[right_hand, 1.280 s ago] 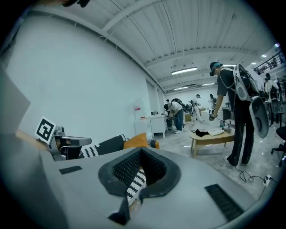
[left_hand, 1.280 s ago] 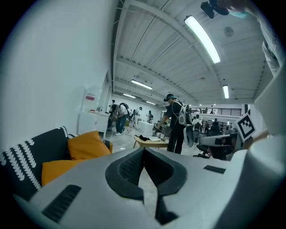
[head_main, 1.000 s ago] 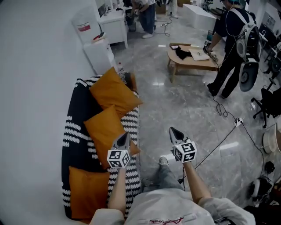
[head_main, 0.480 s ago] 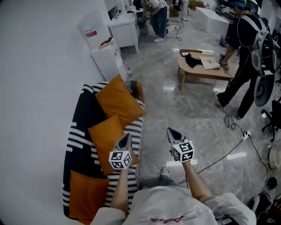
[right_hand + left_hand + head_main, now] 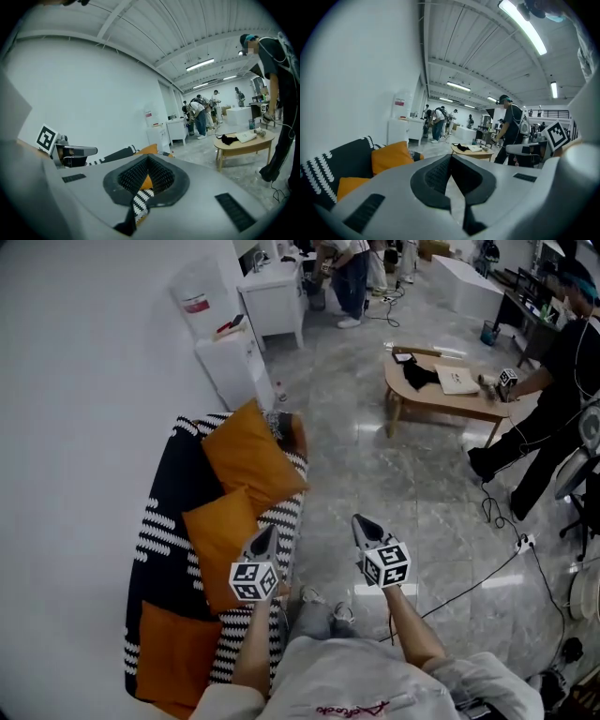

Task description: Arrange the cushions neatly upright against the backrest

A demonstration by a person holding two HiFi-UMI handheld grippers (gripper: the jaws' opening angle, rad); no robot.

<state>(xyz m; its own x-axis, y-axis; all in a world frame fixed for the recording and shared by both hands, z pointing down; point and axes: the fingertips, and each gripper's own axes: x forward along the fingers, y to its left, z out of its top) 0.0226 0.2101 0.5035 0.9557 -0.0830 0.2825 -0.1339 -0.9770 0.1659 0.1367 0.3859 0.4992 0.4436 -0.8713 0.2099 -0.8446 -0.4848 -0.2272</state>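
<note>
Head view: a black-and-white patterned sofa [image 5: 165, 521] stands against the white wall at the left, and three orange cushions lie along it. The far cushion [image 5: 251, 457] sits turned like a diamond, one corner poking out past the seat's front edge. The middle cushion [image 5: 221, 532] leans back at a tilt just beside it. The near cushion [image 5: 174, 662] rests in the closest corner of the sofa, apart from the other two.

The left claw [image 5: 267, 532] hovers over the seat's front edge, near the middle cushion but not touching it. Its jaws are pressed together with nothing between them. The right claw [image 5: 358, 520] hangs over the marble floor [image 5: 394, 484], well apart from the sofa, its jaws likewise pressed together and empty.

Farther off, a low wooden counter [image 5: 469, 401] carries a dark cloth and a sheet of paper, and a person in dark clothes [image 5: 553, 404] bends over its far end.
</note>
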